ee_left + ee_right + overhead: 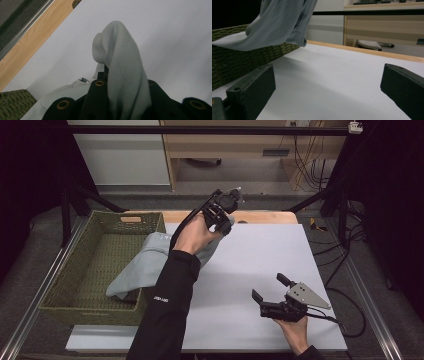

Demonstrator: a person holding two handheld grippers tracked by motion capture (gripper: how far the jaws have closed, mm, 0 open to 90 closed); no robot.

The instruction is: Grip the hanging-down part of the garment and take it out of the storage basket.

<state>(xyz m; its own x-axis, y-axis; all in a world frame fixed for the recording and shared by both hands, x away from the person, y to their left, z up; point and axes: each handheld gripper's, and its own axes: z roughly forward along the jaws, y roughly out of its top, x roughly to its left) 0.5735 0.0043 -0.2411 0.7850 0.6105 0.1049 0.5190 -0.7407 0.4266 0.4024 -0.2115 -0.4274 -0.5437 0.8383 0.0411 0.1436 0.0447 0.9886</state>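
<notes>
Raised left gripper (pixel 226 205), jaws clamping grey cloth (pixel 122 67) above basket (pixel 75 265).

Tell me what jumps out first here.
The left gripper, raised over the table's far edge, is shut on a pale grey garment that trails down into the green woven basket at left. The right gripper rests open on the white mat, near right.

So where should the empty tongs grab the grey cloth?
Probably the loose lower edge of the grey cloth draped over the basket rim. The left tongs already pinch one end high, so it hangs stretched. The right tongs are open and could come in low across the white table from the right, closing on the hanging fold.
</notes>
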